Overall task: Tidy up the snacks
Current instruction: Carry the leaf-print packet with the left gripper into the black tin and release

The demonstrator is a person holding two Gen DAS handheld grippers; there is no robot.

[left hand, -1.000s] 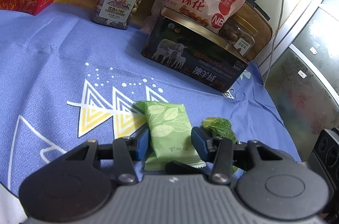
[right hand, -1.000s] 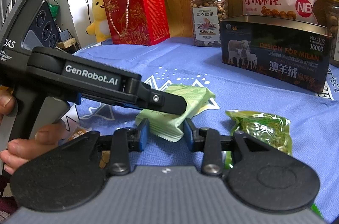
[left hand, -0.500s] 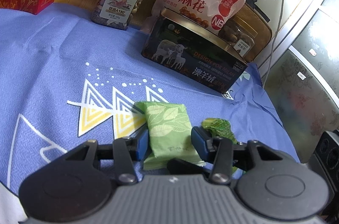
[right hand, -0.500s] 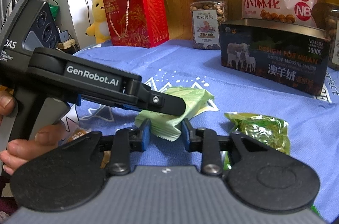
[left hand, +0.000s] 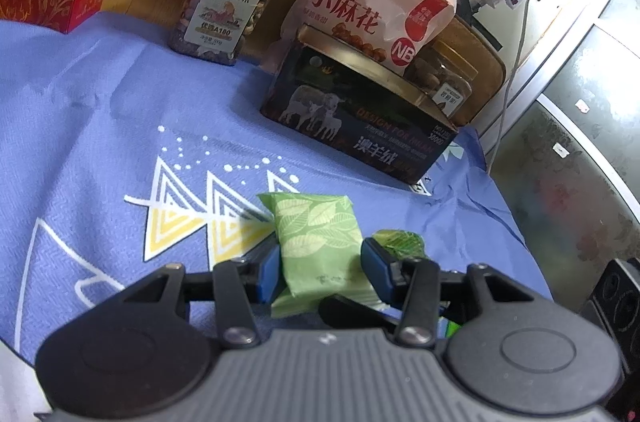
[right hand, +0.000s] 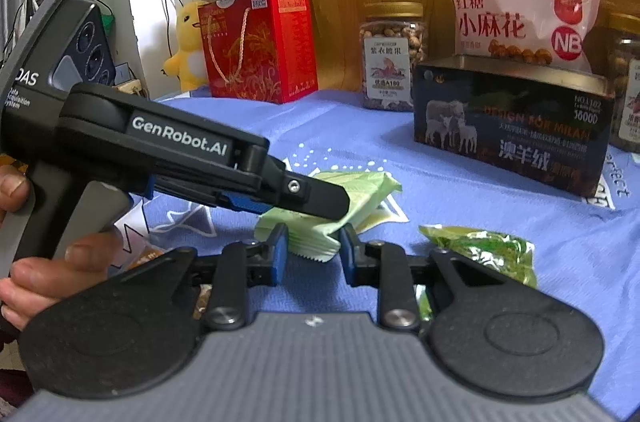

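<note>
A light green leaf-print snack packet (left hand: 318, 238) lies on the blue cloth, and shows in the right wrist view (right hand: 340, 198) too. My left gripper (left hand: 319, 269) is open, its blue pads on either side of the packet's near end. My right gripper (right hand: 312, 254) is open just in front of the packet's serrated corner. A darker green shiny snack bag (right hand: 484, 250) lies to the right; it shows behind the left gripper's right finger (left hand: 398, 242). The left gripper's body (right hand: 160, 146) crosses the right wrist view, over the packet.
At the back stand a dark sheep-print tin (right hand: 512, 138), a pink snack bag (right hand: 516, 14) on it, a nut jar (right hand: 390, 58), a second jar (right hand: 626, 82), and a red gift box (right hand: 256, 46) with a plush toy. The table drops off at the right (left hand: 520, 234).
Both grippers have edged slightly closer to the light green packet. The right gripper's jaws have narrowed a little. The packet has not moved.
</note>
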